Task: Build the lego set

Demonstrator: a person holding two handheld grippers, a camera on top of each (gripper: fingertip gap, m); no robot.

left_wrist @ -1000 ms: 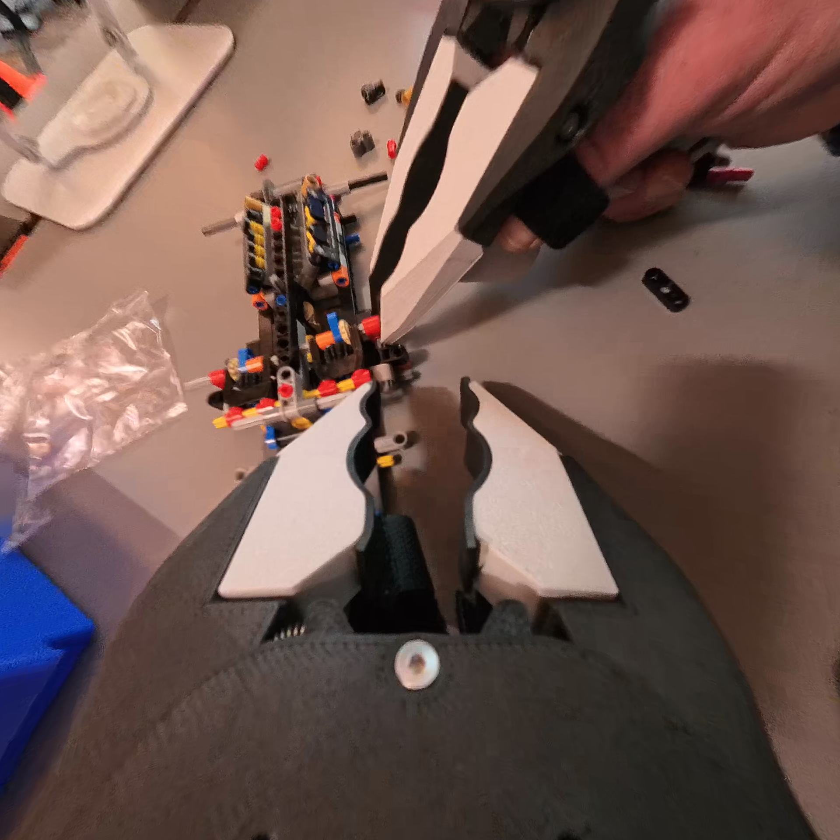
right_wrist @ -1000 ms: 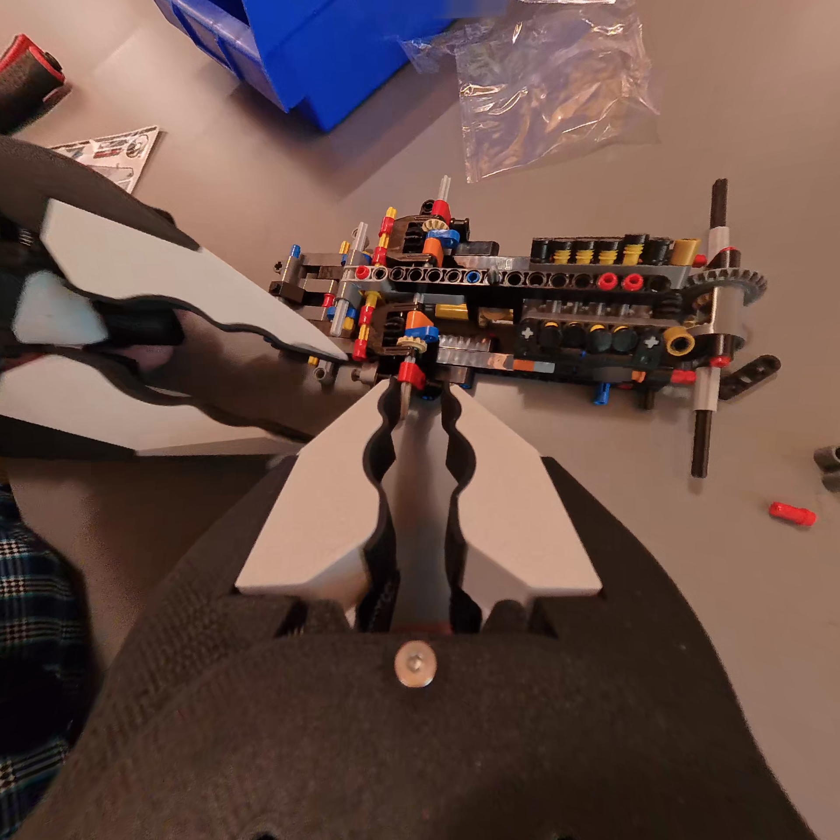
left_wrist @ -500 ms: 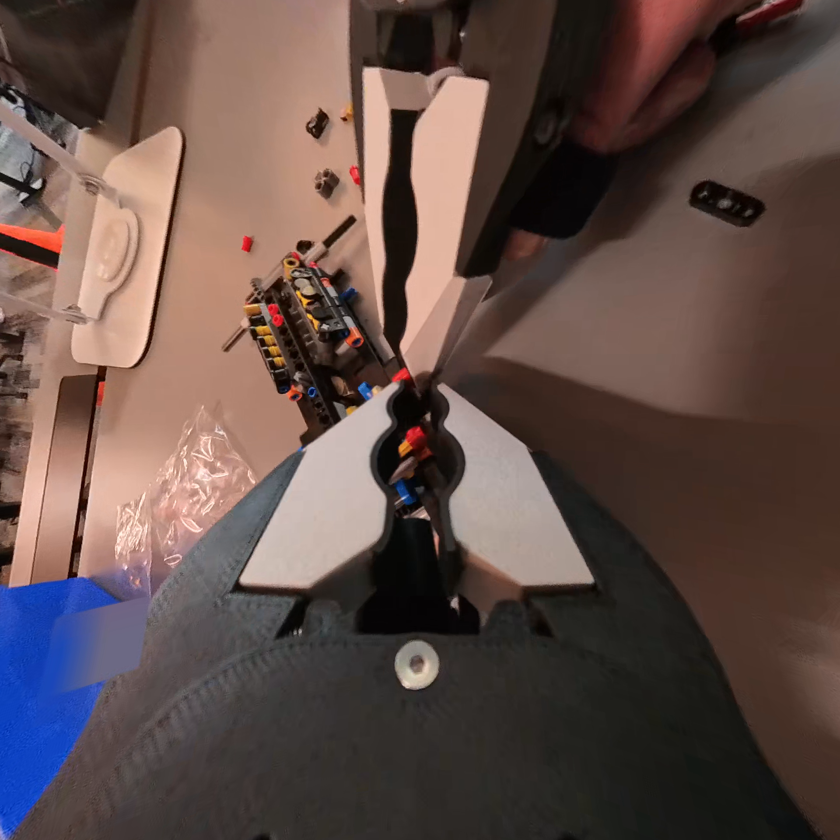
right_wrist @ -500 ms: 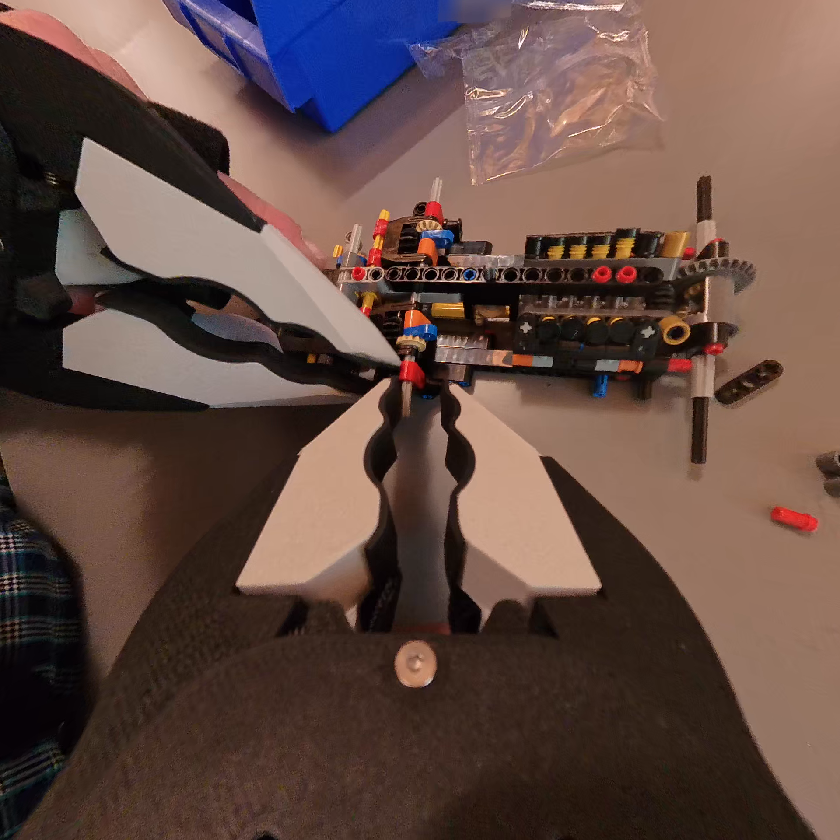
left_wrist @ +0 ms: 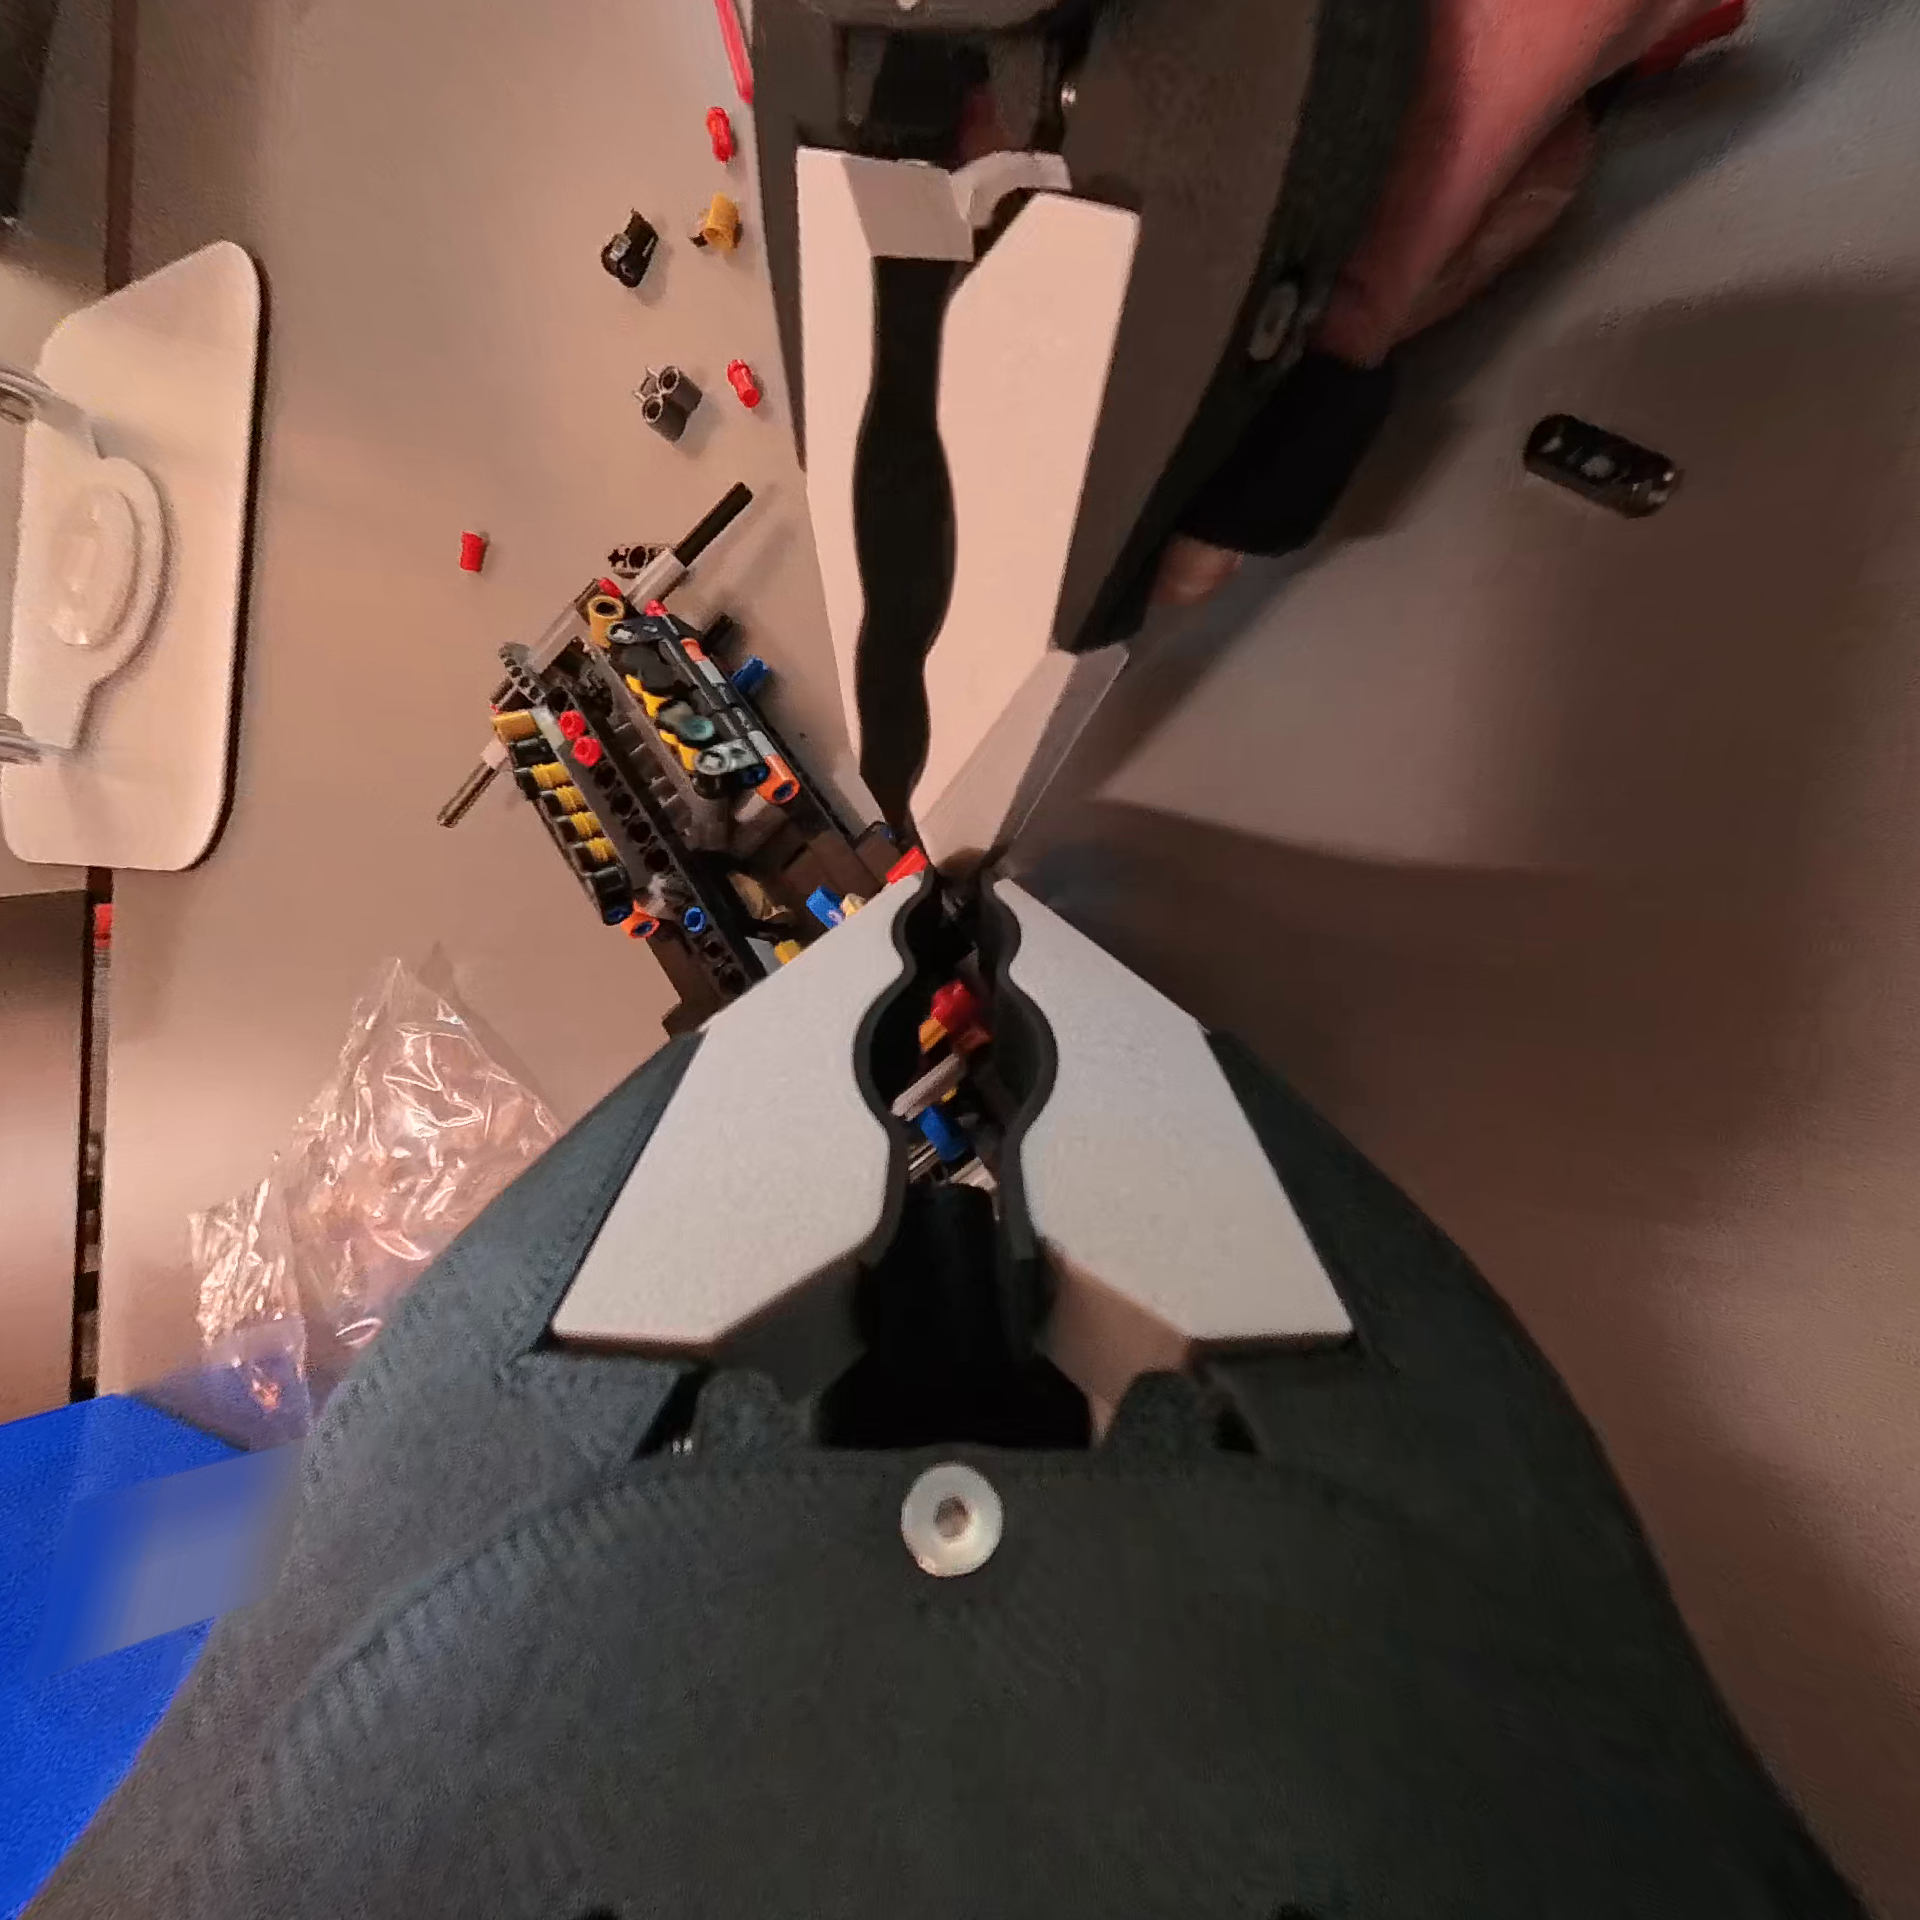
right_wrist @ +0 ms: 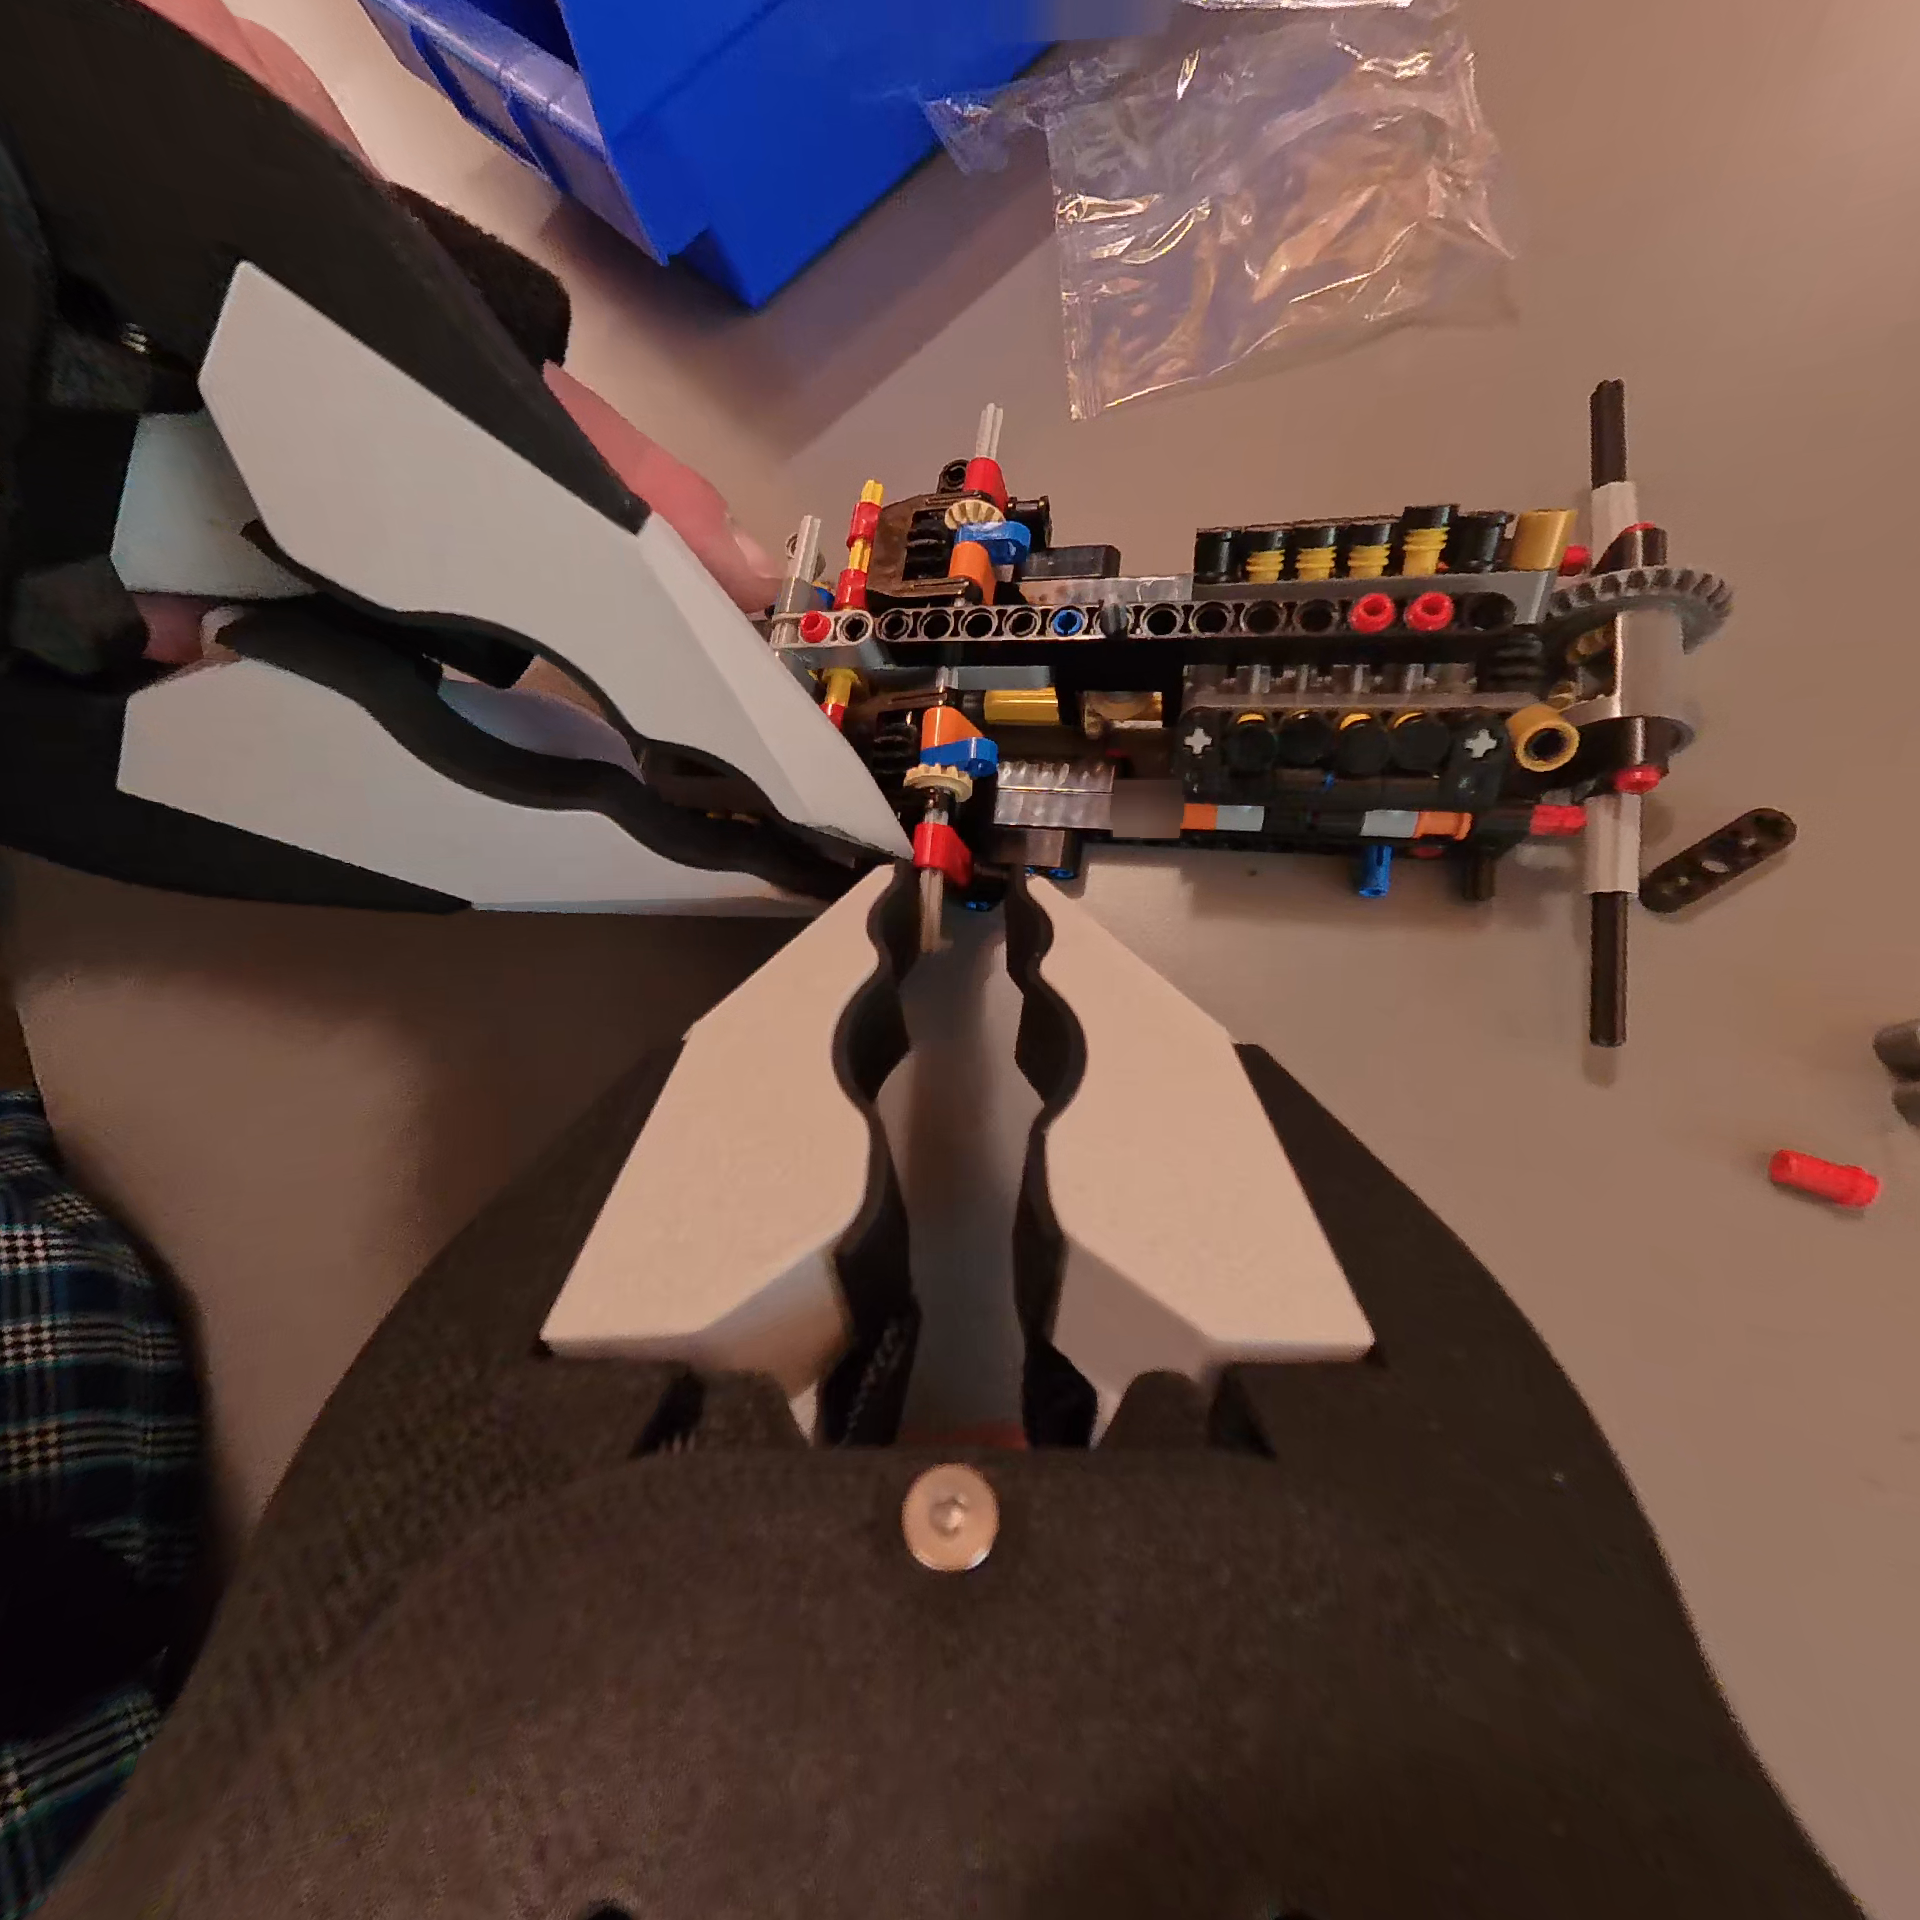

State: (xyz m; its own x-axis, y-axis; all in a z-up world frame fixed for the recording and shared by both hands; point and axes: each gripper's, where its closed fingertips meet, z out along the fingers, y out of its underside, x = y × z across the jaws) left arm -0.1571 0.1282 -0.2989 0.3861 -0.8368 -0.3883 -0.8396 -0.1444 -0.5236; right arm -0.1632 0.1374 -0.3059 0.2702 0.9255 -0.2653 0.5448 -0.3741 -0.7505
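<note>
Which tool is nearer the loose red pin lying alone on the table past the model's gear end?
Right. The right tool sits at the model's near side, with the red pin off to its right. The left tool grips the model's opposite end, farther away.

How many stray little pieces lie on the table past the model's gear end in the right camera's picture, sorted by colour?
Red pin: 1
Black beam: 1
Grey piece, cut off by the picture's edge: 1
Total: 3
</note>
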